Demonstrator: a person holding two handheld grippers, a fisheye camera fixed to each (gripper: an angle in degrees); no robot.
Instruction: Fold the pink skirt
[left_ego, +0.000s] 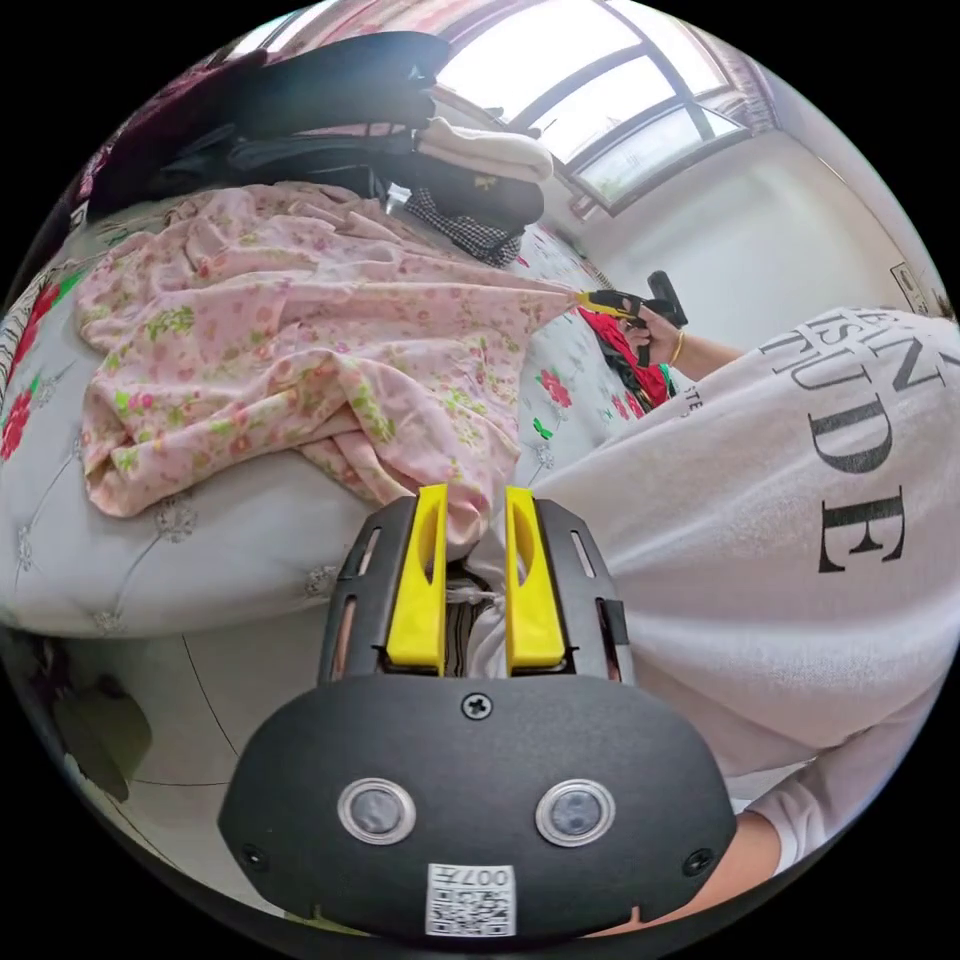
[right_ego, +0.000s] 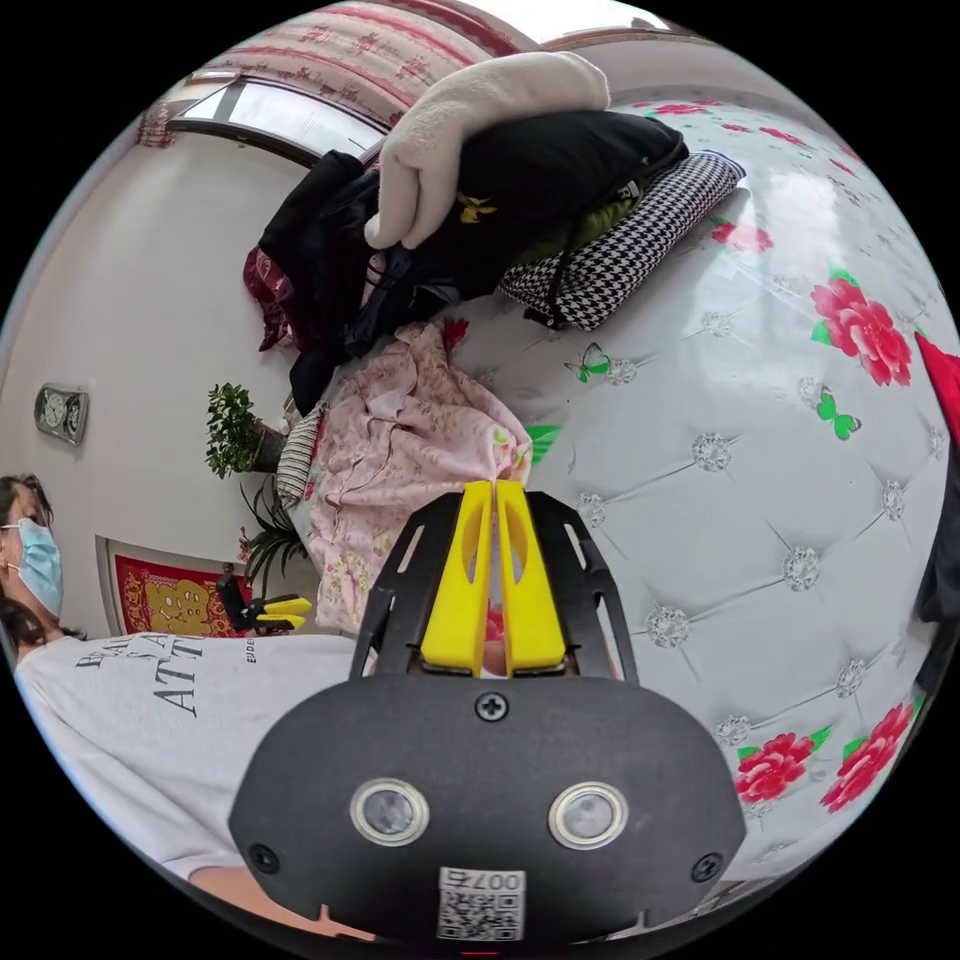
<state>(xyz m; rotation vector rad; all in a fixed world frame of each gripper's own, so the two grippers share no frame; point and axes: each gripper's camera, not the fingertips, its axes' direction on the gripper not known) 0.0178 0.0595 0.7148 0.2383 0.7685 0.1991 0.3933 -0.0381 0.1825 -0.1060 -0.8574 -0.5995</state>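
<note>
Pink skirt (left_ego: 300, 330), thin floral cotton, lies rumpled in soft ridges on the bed (left_ego: 150, 560), and I see it stretched between my two tongs. Going from big to small: the bed has a glossy white quilted cover, tufted with little rosettes and printed with red roses and green butterflies. At its far end sits a heap of dark clothes (left_ego: 330, 90), with a cream fleecy piece (right_ego: 480, 120) draped over the top and a black-and-white houndstooth cushion (right_ego: 630, 240) wedged under it. The person's white printed T-shirt (left_ego: 800, 540) bulges in just beside my left tongs.

In the left gripper view, my left tongs (left_ego: 476, 515) have their yellow jaws a little apart, with a bunched pink edge of the skirt and a white cord caught between them; I take them as clamped on that edge. Across the bed I see the right tongs pinching a drawn-out corner of the skirt, held taut to a point.

In the right gripper view, the right tongs (right_ego: 493, 490) have jaws nearly together, squeezing that pointed tip of fabric. Beyond them, the left tongs show small and yellow beside the T-shirt. A potted plant (right_ego: 235, 430) stands by the wall.
</note>
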